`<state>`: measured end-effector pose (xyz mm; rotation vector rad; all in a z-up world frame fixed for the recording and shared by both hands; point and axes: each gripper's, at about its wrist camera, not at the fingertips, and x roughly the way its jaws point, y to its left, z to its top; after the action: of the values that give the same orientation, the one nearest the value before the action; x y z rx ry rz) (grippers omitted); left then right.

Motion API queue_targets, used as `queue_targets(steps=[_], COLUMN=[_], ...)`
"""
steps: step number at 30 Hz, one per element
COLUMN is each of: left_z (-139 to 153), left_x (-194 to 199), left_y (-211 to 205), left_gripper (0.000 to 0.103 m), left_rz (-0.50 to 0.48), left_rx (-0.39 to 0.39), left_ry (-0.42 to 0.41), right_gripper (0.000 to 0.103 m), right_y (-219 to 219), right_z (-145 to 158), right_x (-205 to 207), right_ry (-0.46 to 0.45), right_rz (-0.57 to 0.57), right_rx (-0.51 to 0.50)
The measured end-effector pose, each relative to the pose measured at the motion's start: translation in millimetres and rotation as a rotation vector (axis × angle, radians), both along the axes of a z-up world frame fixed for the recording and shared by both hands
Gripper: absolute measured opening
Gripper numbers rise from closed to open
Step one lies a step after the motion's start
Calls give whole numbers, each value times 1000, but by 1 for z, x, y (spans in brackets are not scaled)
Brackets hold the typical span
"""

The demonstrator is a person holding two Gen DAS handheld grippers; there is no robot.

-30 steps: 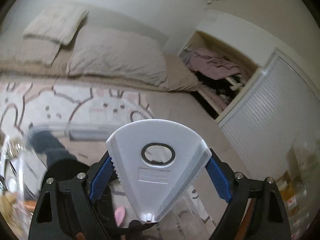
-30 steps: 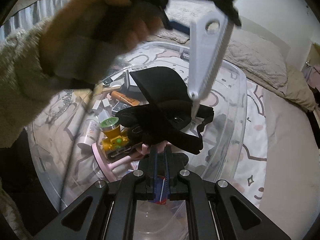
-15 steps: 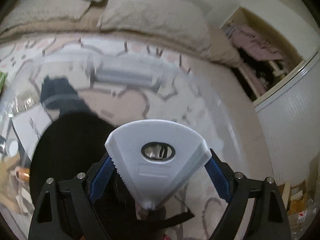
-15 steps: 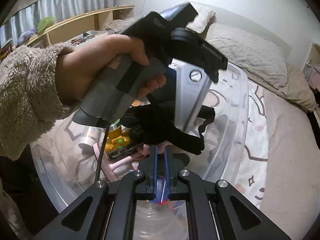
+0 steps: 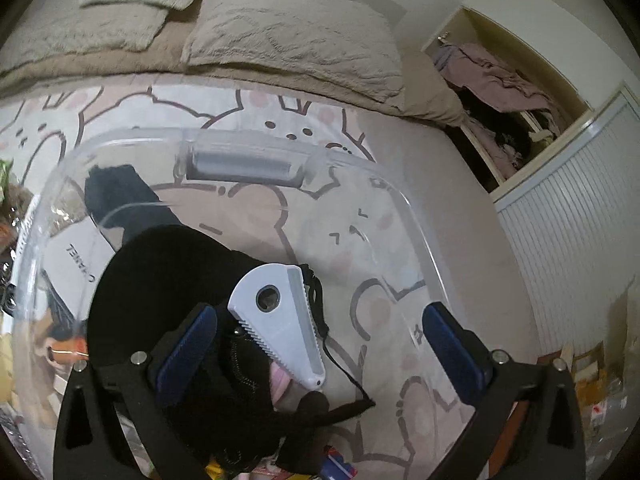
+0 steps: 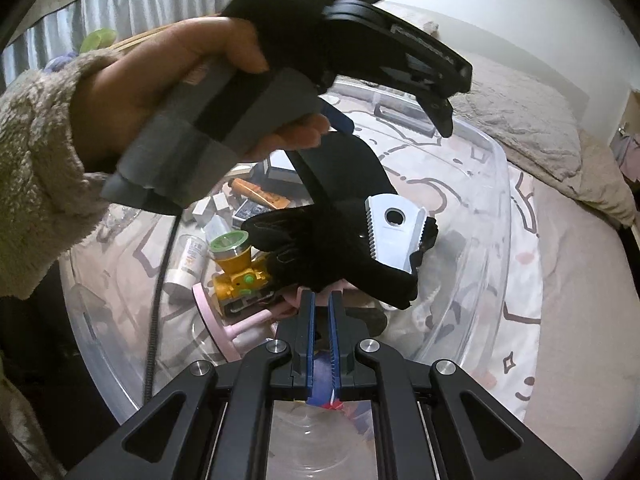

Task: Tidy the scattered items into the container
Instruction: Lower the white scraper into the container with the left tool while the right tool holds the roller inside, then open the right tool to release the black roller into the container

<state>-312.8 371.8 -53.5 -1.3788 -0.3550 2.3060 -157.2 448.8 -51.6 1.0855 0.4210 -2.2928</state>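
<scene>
The left gripper hangs over the clear plastic container, its blue-padded fingers spread wide; they have just been opening. Between them, touching neither pad, the white wedge-shaped tool with serrated edges and a round hole lies on the black fabric item heaped in the container. The left wrist view alone shows the tool's narrow tip pointing toward the camera, a thin black cord trailing off the fabric, a white box printed with lettering against the container's left wall, and beyond the container a bed with beige pillows and an open closet holding clothes.

The right wrist view gives what that one cannot: the hand in a fleecy cream sleeve gripping the left gripper's grey handle above the container, with the white tool seen flat-on atop the black fabric. It also shows the container's other contents: a yellow toy with a green cap, a white tube, an orange tube, small boxes and a pink object. The right gripper sits near the container's near rim, its fingers pressed together; a bit of blue and red shows behind them, but I cannot tell whether anything is pinched.
</scene>
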Motion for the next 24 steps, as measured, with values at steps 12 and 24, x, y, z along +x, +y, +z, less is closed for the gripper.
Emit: queue_targets(steps=[12, 24], left_z=[29, 57], left_x=[30, 88], left_y=[-11, -33], left_gripper=[103, 103], left_rz=[-19, -64], left_rx=[-75, -205], left_ry=[98, 288], right_gripper=[6, 6], right_y=[10, 21], right_z=[12, 29], right_x=[0, 1], right_ry=[8, 64], right_rz=[-68, -184], right_rx=[-66, -96])
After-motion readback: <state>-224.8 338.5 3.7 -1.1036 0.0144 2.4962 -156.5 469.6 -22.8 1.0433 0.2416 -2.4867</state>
